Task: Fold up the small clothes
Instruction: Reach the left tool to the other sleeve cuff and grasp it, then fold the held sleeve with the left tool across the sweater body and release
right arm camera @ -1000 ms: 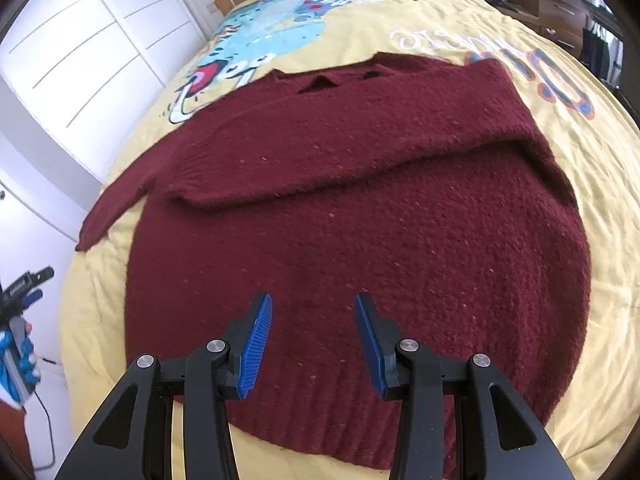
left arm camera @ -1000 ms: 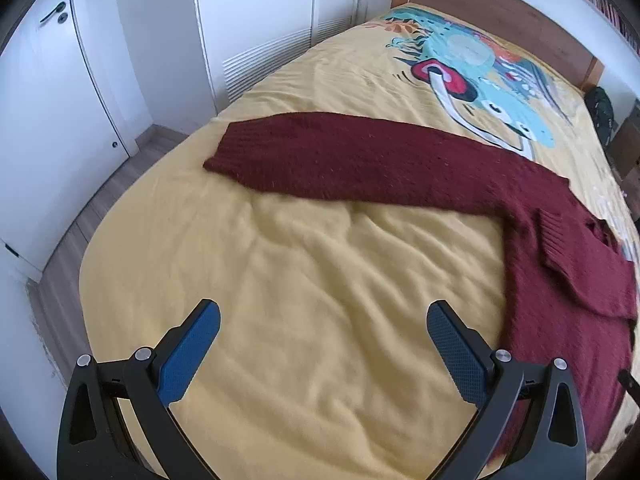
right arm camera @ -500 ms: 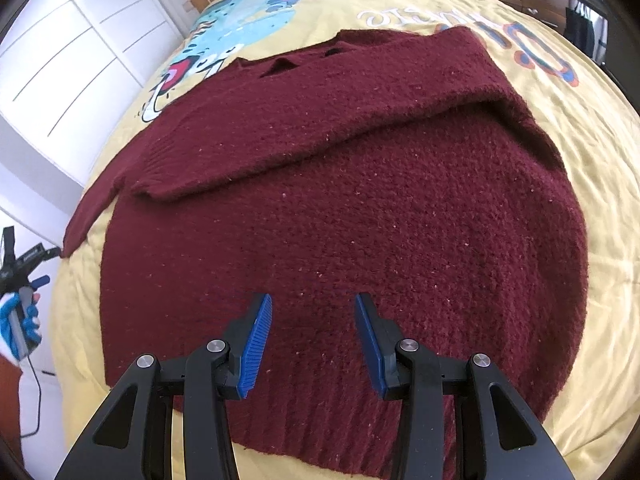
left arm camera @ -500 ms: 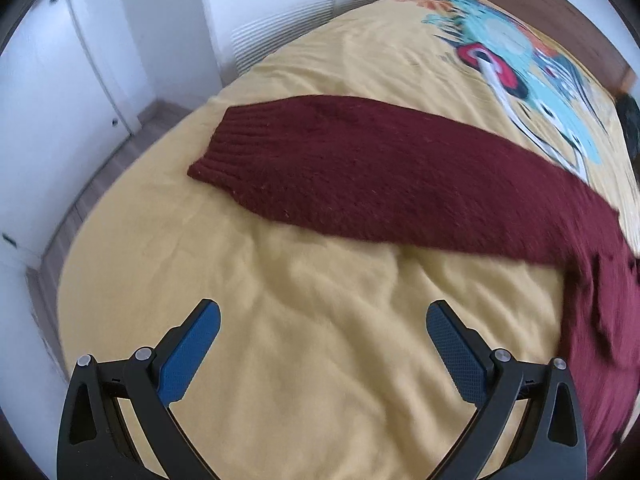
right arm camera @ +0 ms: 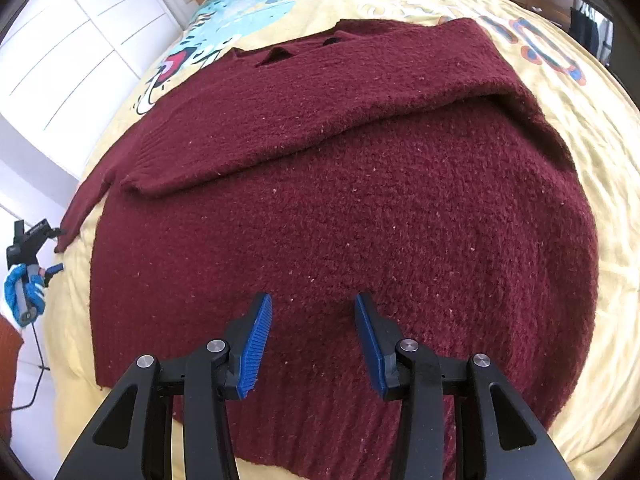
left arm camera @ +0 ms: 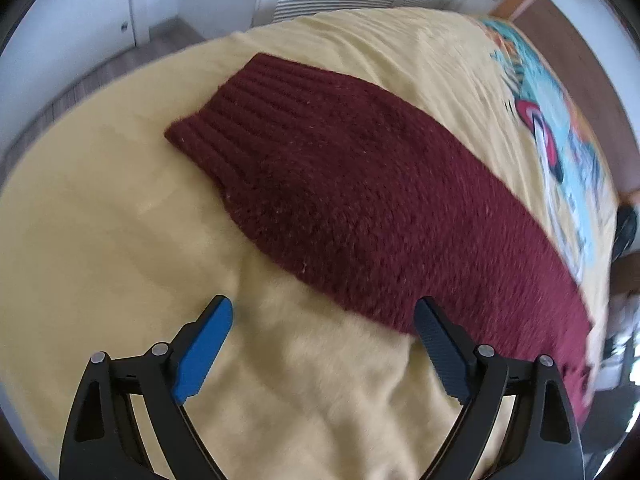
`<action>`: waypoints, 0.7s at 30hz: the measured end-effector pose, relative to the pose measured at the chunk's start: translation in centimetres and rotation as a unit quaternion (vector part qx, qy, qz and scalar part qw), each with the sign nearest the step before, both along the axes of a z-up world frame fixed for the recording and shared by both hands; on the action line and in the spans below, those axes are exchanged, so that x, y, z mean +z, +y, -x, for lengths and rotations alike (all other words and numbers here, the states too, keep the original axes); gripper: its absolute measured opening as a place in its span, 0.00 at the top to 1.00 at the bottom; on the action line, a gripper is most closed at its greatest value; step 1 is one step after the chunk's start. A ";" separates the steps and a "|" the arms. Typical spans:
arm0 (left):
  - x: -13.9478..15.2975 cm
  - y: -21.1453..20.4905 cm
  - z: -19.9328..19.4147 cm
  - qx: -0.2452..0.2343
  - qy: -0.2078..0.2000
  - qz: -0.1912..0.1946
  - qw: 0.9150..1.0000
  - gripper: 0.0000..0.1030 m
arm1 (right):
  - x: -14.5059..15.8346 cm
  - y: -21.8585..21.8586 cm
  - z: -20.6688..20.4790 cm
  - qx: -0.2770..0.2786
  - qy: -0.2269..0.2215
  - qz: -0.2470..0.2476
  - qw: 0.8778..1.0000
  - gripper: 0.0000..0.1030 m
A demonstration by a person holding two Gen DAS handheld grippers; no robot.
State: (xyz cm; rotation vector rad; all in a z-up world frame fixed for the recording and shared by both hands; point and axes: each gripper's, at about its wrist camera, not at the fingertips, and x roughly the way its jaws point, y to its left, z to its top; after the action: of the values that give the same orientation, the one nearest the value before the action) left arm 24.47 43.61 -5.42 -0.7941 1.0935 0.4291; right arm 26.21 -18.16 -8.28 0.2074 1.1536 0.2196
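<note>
One dark red knitted sweater [right arm camera: 344,208] lies flat on a bed, filling the middle of the right wrist view. Its neckline sits toward the upper middle of that frame and its ribbed hem runs along the bottom. One sleeve [right arm camera: 320,108] is folded across the chest, its cuff ending at the centre left. The other sleeve [left arm camera: 360,200] stretches out sideways; in the left wrist view it crosses the frame from the ribbed cuff [left arm camera: 240,120] at the upper left down to the lower right.

Under the garment is a yellow bedspread [left arm camera: 120,240] with a colourful cartoon print [right arm camera: 240,12] near the top of the right wrist frame. A wooden headboard [left arm camera: 560,28] shows at the upper right of the left wrist view, white wardrobe doors [right arm camera: 80,40] fill the upper left of the right wrist view, and wood flooring [left arm camera: 120,64] appears past the bed's edge.

The left tool [left arm camera: 324,320] has its blue pads spread wide and holds nothing; it hangs over bare bedspread, and its right pad overlaps the sleeve's lower edge in the frame, though contact cannot be judged. The right tool [right arm camera: 314,320] is parted about halfway, empty, above the lower body of the sweater just inside the hem. At the far left of the right wrist view, a blue-gloved hand [right arm camera: 22,288] holds the other tool beside the outstretched cuff.
</note>
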 end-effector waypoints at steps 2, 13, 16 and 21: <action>-0.2 0.6 0.1 0.011 -0.014 0.020 1.000 0.17 | 0.0 0.0 -0.1 0.001 0.000 0.001 1.000 0.57; -0.2 4.1 0.3 0.081 -0.116 0.134 0.981 0.55 | -0.1 -0.3 -0.1 0.005 0.000 0.006 1.000 0.57; -0.3 4.5 0.7 0.100 -0.118 0.139 0.978 0.70 | 0.0 -0.4 -0.1 0.007 -0.003 0.008 1.000 0.57; 0.5 4.5 0.6 0.097 -0.114 0.123 0.981 0.87 | 0.2 -0.6 0.3 0.011 -0.007 0.010 1.000 0.57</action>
State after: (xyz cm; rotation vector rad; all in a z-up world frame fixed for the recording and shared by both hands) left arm 23.87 48.12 -4.96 -1.1466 0.8661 0.3588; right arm 25.93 -18.76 -8.05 0.1754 1.1448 0.2290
